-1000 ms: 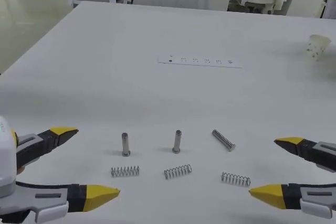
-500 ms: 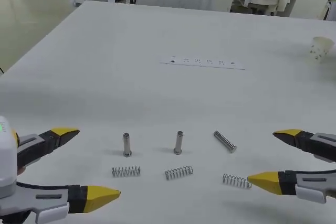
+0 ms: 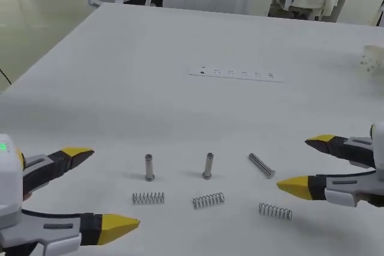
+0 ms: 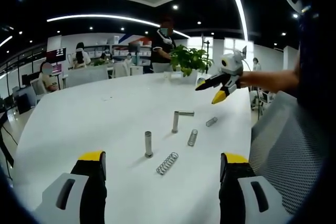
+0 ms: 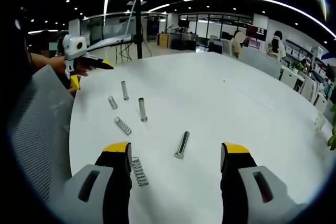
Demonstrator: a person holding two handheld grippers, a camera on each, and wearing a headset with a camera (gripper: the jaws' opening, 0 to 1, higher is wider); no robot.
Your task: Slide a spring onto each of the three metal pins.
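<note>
Over the wide white tabletop [image 3: 180, 58], the left yellow-tipped gripper [image 3: 110, 187] and right yellow-tipped gripper [image 3: 294, 163] gape wide, both empty. Between them a silver metal pin [image 3: 149, 166] and a second pin [image 3: 207, 165] stand upright; a third pin [image 3: 261, 165] lies flat near the right tips. Thin coiled wire springs lie loose: one spring [image 3: 148, 198] nearest the left gripper, a middle spring [image 3: 209, 200], a last spring [image 3: 275, 211] just beside the right.

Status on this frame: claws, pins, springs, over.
Left claw open, empty. Right claw open, empty, beside the lying pin. Two upright pins bare; three springs loose on the table. Power strip far back, not in the way.
</note>
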